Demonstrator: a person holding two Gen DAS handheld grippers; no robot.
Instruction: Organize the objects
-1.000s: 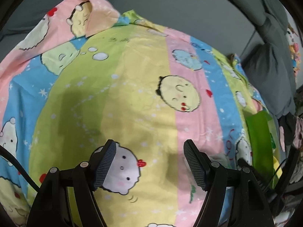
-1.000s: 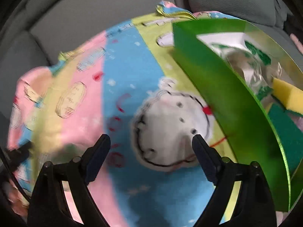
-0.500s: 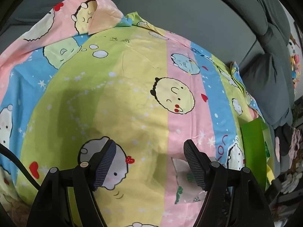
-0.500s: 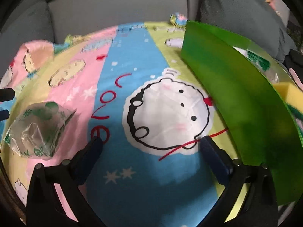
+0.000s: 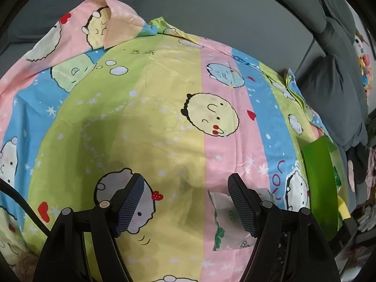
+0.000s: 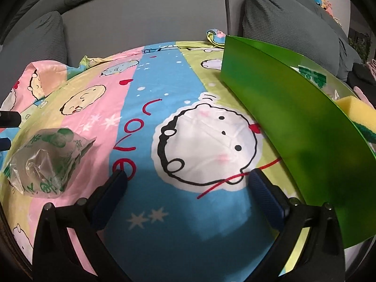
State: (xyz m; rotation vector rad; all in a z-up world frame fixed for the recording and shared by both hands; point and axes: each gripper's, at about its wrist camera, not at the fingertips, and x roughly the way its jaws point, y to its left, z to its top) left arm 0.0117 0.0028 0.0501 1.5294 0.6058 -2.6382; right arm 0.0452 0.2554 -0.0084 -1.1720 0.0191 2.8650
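A crumpled clear plastic bag with green print (image 6: 48, 163) lies on the cartoon bedsheet (image 6: 164, 108), left of my right gripper (image 6: 188, 183). That gripper stands wide open over the blue stripe with nothing between its fingers. In the left wrist view the same bag (image 5: 226, 221) lies partly behind the right finger of my left gripper (image 5: 185, 202), whose jaws are apart with only sheet between them. A green box (image 6: 293, 127) stands at the right, holding a yellow sponge (image 6: 359, 115) and another printed bag (image 6: 315, 75).
Grey sofa cushions (image 6: 145, 16) rise behind the sheet, with a grey pillow (image 5: 333, 103) at the right. The sheet's far left corner is folded over (image 5: 112, 23). The left gripper's dark fingertips (image 6: 9, 118) show at the right wrist view's left edge.
The right gripper swung left away from the green box and opened wider; the plastic bag came into its view at the left. In the left view the bag appeared beside the right finger.
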